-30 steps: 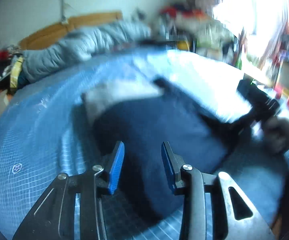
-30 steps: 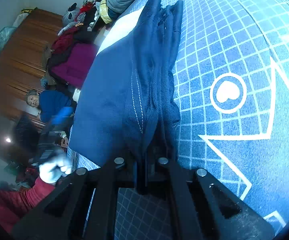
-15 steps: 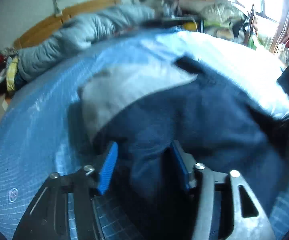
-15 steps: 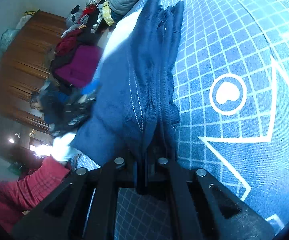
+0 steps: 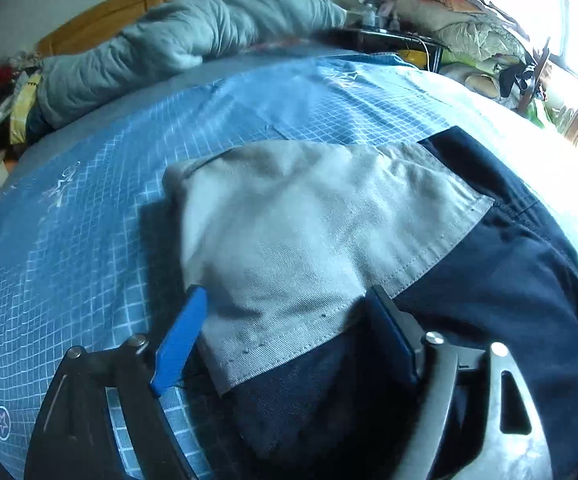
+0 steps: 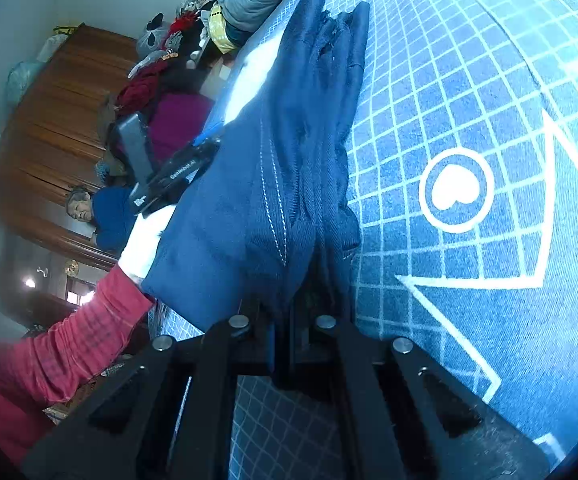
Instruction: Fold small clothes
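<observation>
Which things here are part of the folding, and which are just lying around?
In use:
navy garment
its grey lining
left gripper, open
right gripper, shut on garment

Lying about:
grey duvet
clothes pile
wardrobe

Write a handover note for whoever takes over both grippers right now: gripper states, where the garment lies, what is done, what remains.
Left gripper: open, its blue-padded fingers straddling the grey panel edge of the navy blue cloth garment, not yet closed.
Right gripper: shut on a bunched edge of the same garment.
The garment lies on the blue grid-patterned bedsheet.
Done: one edge gathered and held.
Left: close the left gripper, make the fold, flatten.
</observation>
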A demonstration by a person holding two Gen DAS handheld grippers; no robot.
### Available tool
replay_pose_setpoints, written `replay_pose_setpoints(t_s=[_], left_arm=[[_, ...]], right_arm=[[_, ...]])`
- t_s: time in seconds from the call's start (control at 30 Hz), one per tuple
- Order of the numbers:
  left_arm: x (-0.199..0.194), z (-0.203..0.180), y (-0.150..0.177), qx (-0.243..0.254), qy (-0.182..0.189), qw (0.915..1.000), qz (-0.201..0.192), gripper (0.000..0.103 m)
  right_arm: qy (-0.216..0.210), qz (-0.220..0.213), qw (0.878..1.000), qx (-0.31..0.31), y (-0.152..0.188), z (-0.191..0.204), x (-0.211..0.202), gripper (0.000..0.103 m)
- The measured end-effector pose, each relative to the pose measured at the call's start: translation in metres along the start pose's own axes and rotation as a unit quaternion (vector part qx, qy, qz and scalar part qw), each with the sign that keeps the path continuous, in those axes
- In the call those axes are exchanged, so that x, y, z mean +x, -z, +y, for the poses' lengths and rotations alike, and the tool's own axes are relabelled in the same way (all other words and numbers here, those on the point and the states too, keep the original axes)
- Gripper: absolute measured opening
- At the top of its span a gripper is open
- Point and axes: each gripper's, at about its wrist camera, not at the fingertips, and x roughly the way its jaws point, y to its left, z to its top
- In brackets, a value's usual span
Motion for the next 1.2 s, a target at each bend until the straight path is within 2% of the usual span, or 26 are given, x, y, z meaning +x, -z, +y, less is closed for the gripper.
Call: replay_pose_setpoints(t_s=[0.07, 0.1, 0.13, 0.2, 0.3, 0.37, 0.43, 0.47, 0.5, 0.53, 0.6, 0.67, 0.73, 0.77, 0.83, 0.87, 0.93, 0.97, 1.0, 1.1, 1.2], left_arm=[[-0.010, -0.005, -0.001, 0.007, 0.002, 1.0000, 0.003, 0.073], [-0.021, -0.008, 0.004, 0.007, 0.015, 0.9999, -0.002, 0.062], [-0.037, -0.016, 0.012, 0.013, 0.031, 0.9994, -0.010, 0.059], [-0.075, -0.033, 0.038, 0.038, 0.047, 0.9978, -0.026, 0.059], [-0.120, -0.065, 0.095, 0.080, 0.028, 0.9960, -0.029, 0.059], [-0.140, -0.083, 0.127, 0.103, 0.023, 0.9942, -0.021, 0.059], [-0.150, -0.102, 0.149, 0.126, 0.036, 0.9913, 0.003, 0.059], [-0.152, -0.114, 0.160, 0.151, 0.028, 0.9879, 0.019, 0.064], [-0.153, -0.122, 0.167, 0.164, 0.019, 0.9857, 0.034, 0.063], [-0.159, -0.122, 0.168, 0.154, 0.028, 0.9871, 0.034, 0.061], [-0.177, -0.108, 0.160, 0.087, 0.061, 0.9942, 0.014, 0.059], [-0.200, -0.091, 0.144, 0.026, 0.076, 0.9962, -0.034, 0.059], [-0.217, -0.077, 0.126, -0.015, 0.080, 0.9933, -0.082, 0.059], [-0.217, -0.072, 0.117, -0.027, 0.081, 0.9916, -0.097, 0.059], [-0.197, -0.068, 0.107, -0.020, 0.067, 0.9932, -0.093, 0.059], [-0.176, -0.070, 0.107, -0.008, 0.062, 0.9955, -0.071, 0.059], [-0.131, -0.072, 0.114, 0.003, 0.066, 0.9978, 0.001, 0.061], [-0.117, -0.073, 0.122, 0.000, 0.073, 0.9973, 0.008, 0.066], [-0.118, -0.076, 0.124, 0.000, 0.073, 0.9974, -0.001, 0.072], [-0.127, -0.072, 0.120, -0.021, 0.085, 0.9962, 0.001, 0.072], [-0.124, -0.070, 0.132, -0.029, 0.081, 0.9961, 0.022, 0.075]], right_arm=[[0.000, 0.000, 1.000, 0.000, 0.001, 0.000, 0.000, 0.001], [0.000, 0.000, 1.000, 0.000, 0.001, 0.000, 0.000, 0.001], [0.000, 0.000, 1.000, 0.000, 0.001, 0.000, 0.000, 0.001], [-0.001, 0.000, 1.000, 0.001, 0.001, 0.000, 0.000, 0.001], [-0.003, 0.001, 1.000, 0.002, 0.001, -0.002, 0.000, 0.001], [-0.002, 0.002, 1.000, 0.002, 0.000, -0.003, 0.000, 0.001], [0.000, 0.001, 1.000, 0.001, 0.000, -0.002, 0.000, 0.001], [0.002, 0.000, 1.000, 0.000, 0.000, -0.001, 0.000, 0.001], [0.006, -0.001, 1.000, -0.002, 0.000, 0.001, 0.000, 0.001], [0.012, -0.003, 1.000, -0.007, 0.000, 0.004, -0.001, 0.001], [0.029, -0.007, 0.999, -0.020, 0.002, 0.011, -0.001, 0.001], [0.038, -0.013, 0.999, -0.028, 0.004, 0.015, -0.002, 0.002], [0.041, -0.019, 0.998, -0.031, 0.006, 0.017, -0.003, 0.002], [0.042, -0.021, 0.998, -0.033, 0.006, 0.018, -0.003, 0.002], [0.046, -0.030, 0.998, -0.035, 0.007, 0.020, -0.005, 0.002], [0.049, -0.040, 0.997, -0.036, 0.008, 0.022, -0.008, 0.002], [0.052, -0.055, 0.996, -0.037, 0.011, 0.023, -0.012, 0.002], [0.054, -0.059, 0.996, -0.038, 0.012, 0.024, -0.012, 0.003], [0.061, -0.060, 0.996, -0.040, 0.013, 0.025, -0.011, 0.003], [0.065, -0.061, 0.995, -0.041, 0.011, 0.026, -0.010, 0.003], [0.078, -0.055, 0.995, -0.036, 0.010, 0.028, -0.007, 0.003]])
